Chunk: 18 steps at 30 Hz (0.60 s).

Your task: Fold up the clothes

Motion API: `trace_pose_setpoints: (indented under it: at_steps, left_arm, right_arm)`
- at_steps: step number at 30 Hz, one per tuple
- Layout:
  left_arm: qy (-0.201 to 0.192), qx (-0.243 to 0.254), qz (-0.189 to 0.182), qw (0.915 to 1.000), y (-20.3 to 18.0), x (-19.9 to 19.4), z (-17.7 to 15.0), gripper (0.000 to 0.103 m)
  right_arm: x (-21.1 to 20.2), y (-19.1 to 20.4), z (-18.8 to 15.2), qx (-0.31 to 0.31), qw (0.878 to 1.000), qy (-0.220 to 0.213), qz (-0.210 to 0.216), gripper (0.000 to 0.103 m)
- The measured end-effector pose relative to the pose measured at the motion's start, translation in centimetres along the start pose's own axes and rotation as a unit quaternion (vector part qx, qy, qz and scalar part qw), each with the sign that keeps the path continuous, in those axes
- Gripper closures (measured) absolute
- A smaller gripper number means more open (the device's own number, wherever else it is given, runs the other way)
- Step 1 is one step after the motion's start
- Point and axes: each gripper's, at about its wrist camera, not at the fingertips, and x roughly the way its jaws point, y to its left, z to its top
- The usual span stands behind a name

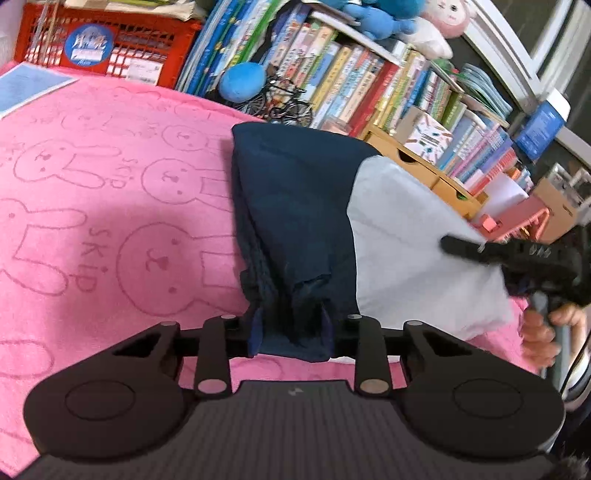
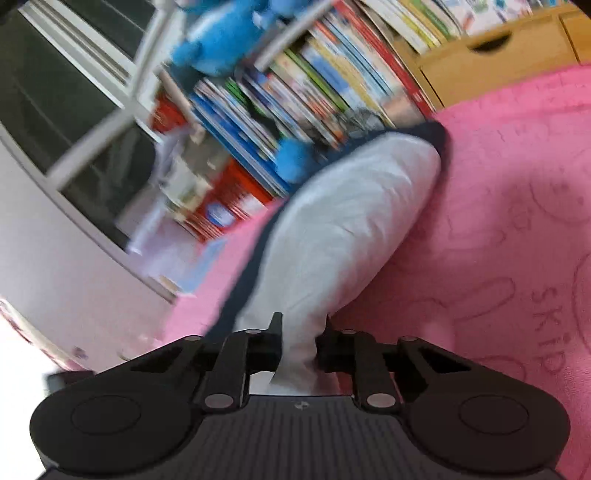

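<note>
— What's the setting?

— A soft pink towel point(image 1: 110, 192) with a terry nap, stamped with outlined rabbit faces and the word "SKIP", covers the surface. Behind it runs a packed row of thin picture books point(image 1: 369, 85), a red plastic lattice crate point(image 1: 110, 40), a small wooden drawer unit point(image 1: 417, 162) and blue plush toys point(image 1: 373, 18).

— And the clothing?

— One garment point(image 1: 295, 221) lies on the towel: smooth navy cloth on one side, pale grey-white cloth point(image 1: 402, 240) on the other, lightly creased and bunched toward the near end.

— The left tongs point(image 1: 291, 332)?

— Clenched on the gathered navy end; the fabric fills the gap between the pads in narrow vertical pleats.

— The right tongs point(image 2: 299, 332)?

— Pinched tight on a twisted corner of the pale cloth point(image 2: 343, 229), which rises from the grip in a rounded, puffed fold edged with navy. That view is blurred. From the left camera, the right tongs point(image 1: 491, 251) show as a black bar over the pale cloth, with a hand point(image 1: 546, 332) on the handle.
</note>
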Motion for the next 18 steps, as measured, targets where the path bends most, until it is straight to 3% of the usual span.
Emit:
trace_pose_setpoints:
  at_steps: [3, 5, 8, 13, 18]
  left_arm:
    - [-0.029, 0.071, 0.048, 0.9959, -2.5, -1.1, -0.7, 0.073]
    - [-0.061, 0.139, 0.088, 0.9845, -4.5, -1.9, -1.7, 0.073]
    - [-0.102, 0.249, 0.117, 0.9561, -7.2, -3.1, -3.5, 0.061]
    - [-0.129, 0.405, 0.124, 0.897, -11.2, -3.5, -7.0, 0.051]
    - [-0.122, 0.472, 0.096, 0.8678, -13.4, -2.4, -9.4, 0.045]
  right_arm:
    - [-0.7, 0.0, 0.8, 0.034, 0.999, 0.021, -0.017, 0.086]
    - [-0.4, -0.8, 1.0, 0.08, 0.996, 0.037, -0.022, 0.086]
    - [-0.2, -2.0, 1.0, 0.137, 0.989, 0.045, -0.018, 0.086]
    - [-0.2, -2.4, 0.8, 0.167, 0.984, 0.051, -0.02, 0.084]
    - [-0.6, -3.1, -1.6, 0.188, 0.978, 0.084, -0.023, 0.075]
